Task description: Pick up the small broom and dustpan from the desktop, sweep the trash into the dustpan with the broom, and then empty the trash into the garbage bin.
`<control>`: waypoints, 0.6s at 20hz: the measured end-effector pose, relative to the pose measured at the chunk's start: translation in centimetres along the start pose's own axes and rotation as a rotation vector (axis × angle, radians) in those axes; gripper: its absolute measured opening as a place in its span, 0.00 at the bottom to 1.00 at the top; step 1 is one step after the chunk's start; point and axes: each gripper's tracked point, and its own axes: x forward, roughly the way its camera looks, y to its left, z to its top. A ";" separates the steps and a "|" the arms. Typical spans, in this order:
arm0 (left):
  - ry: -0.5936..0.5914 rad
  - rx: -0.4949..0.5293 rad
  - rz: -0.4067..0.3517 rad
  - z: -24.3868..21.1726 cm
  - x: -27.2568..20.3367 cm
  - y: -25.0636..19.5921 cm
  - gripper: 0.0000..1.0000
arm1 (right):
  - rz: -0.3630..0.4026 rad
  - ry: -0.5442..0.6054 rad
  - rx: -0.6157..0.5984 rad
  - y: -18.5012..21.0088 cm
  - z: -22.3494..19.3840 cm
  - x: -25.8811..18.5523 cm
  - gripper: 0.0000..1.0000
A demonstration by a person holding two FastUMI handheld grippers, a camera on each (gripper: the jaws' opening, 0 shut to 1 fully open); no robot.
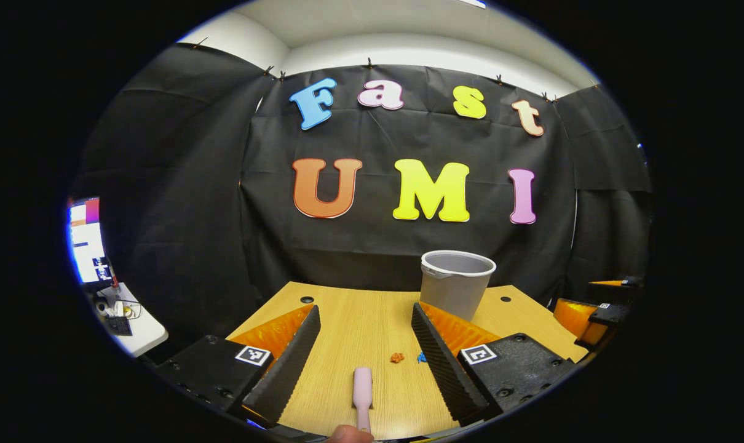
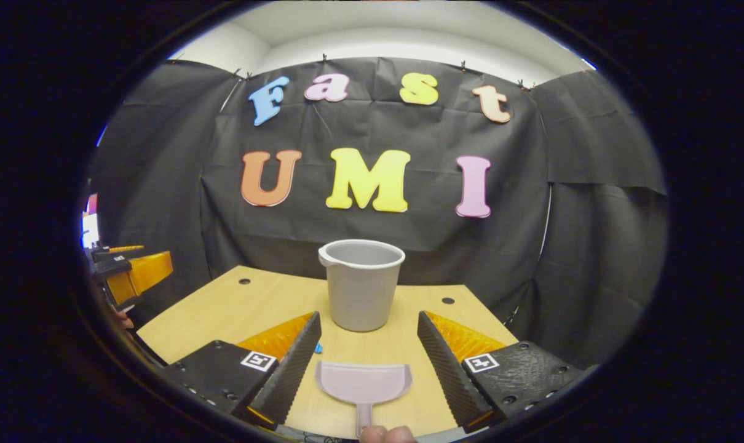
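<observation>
So, left gripper view: left gripper (image 1: 366,351) is spread wide over the desk (image 1: 347,320), the pink broom handle (image 1: 363,394) lying at 6 o'clock between its fingers, untouched. Trash bits (image 1: 398,357) sit just right, bin (image 1: 457,283) at 1 o'clock. Right gripper view: right gripper (image 2: 369,363) is wide too, dustpan (image 2: 363,381) between the fingers, bin (image 2: 361,284) at 12.

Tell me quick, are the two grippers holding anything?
Left gripper: open, holding nothing; the broom lies between its fingers.
Right gripper: open, holding nothing; the dustpan lies between.
</observation>
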 end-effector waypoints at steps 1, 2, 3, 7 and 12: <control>0.002 -0.001 -0.002 -0.3 -0.1 0.0 0.96 | 0.004 0.041 -0.004 0.0 -1.6 0.4 0.95; 0.002 -0.001 -0.002 -0.4 -0.1 0.0 0.96 | 0.017 0.104 -0.012 0.0 -4.2 0.4 0.95; 0.003 0.001 -0.002 -0.5 0.0 0.0 0.96 | 0.036 0.165 -0.012 0.0 -6.7 0.4 0.95; 0.004 0.006 0.007 -1.0 0.0 0.4 0.96 | 0.061 0.364 -0.019 0.2 -13.9 1.7 0.95; 0.007 0.011 0.041 -1.3 -0.1 1.5 0.96 | 0.055 0.559 -0.017 -0.2 -20.6 2.7 0.98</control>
